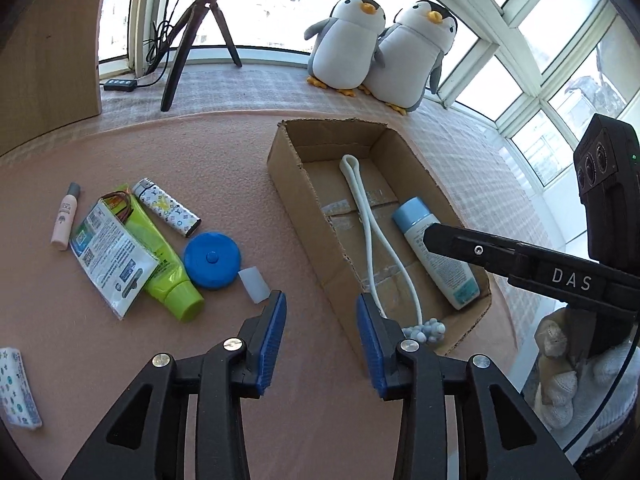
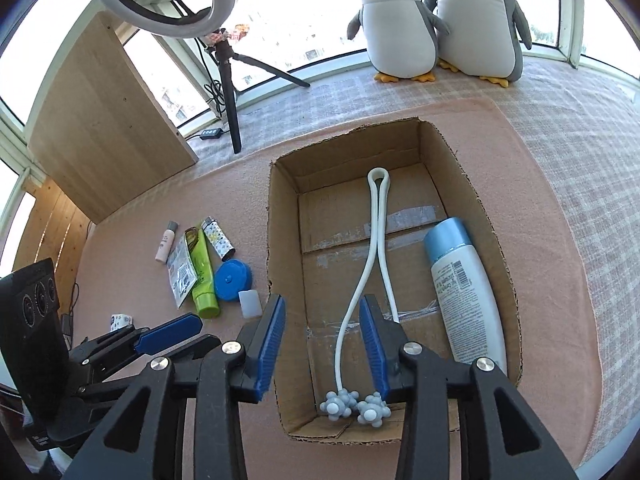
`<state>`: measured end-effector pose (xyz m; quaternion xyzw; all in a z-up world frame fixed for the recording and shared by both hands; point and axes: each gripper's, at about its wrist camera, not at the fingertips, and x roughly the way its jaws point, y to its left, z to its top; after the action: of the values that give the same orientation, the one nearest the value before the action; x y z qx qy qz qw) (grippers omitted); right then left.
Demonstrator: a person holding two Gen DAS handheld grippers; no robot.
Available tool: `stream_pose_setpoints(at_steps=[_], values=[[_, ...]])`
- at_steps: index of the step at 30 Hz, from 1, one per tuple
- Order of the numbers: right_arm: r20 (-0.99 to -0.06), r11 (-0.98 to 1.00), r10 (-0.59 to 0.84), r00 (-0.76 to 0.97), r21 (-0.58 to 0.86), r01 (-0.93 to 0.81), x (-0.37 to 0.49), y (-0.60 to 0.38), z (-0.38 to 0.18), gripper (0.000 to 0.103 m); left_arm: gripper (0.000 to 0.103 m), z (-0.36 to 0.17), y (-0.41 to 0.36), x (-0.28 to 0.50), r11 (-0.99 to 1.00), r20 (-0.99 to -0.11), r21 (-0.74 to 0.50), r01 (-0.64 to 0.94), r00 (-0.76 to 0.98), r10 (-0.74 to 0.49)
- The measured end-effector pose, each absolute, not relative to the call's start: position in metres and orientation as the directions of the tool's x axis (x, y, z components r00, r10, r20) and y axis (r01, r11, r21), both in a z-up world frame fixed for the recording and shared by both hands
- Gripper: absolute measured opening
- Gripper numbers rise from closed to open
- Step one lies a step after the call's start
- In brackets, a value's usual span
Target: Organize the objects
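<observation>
A cardboard box point(image 2: 282, 240) lies open on the pink mat. In it are a white two-armed massager point(image 2: 378, 240) with knobbly balls and a white lotion bottle point(image 2: 464, 296) with a blue cap. My right gripper point(image 2: 322, 312) is open and empty above the box's near left part. In the left wrist view it reaches over the bottle point(image 1: 448, 276). My left gripper point(image 1: 322, 308) is open and empty, low over the mat just left of the box point(image 1: 288, 184). Left of it lie a blue round tape measure point(image 1: 212, 258), a green tube point(image 1: 160, 256), a sachet point(image 1: 112, 252), a patterned lighter point(image 1: 166, 207) and a pink tube point(image 1: 66, 216).
A small white translucent piece point(image 1: 254, 284) lies near my left fingertip. A tissue pack point(image 1: 18, 388) sits at the near left. Two plush penguins point(image 1: 376, 52), a ring-light tripod point(image 1: 192, 40) and a wooden board point(image 1: 48, 64) stand along the window sill. A gloved hand point(image 1: 568, 372) holds the right gripper.
</observation>
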<state>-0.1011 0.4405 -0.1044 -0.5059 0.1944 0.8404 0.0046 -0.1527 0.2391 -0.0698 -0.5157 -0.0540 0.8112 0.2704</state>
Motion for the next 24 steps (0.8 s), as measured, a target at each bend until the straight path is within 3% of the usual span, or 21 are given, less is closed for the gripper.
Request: stream_pose_setpoints(at_steps=[12,24], values=[[-0.803,-0.924,-0.307,-0.511,0.381,-0.043,-0.180,0.337,-0.104,0.046,0.045,-0.085,0.056,-0.129,-0.927,-0.838,-0.344,-0.148,-0.398,0.374],[-0.881,-0.929,-0.328,-0.341,0.366,-0.052,-0.298,0.264,-0.168,0.043,0.045,-0.086,-0.029,-0.114,-0.932,-0.838,-0.359,-0.048,-0.423,0.345]])
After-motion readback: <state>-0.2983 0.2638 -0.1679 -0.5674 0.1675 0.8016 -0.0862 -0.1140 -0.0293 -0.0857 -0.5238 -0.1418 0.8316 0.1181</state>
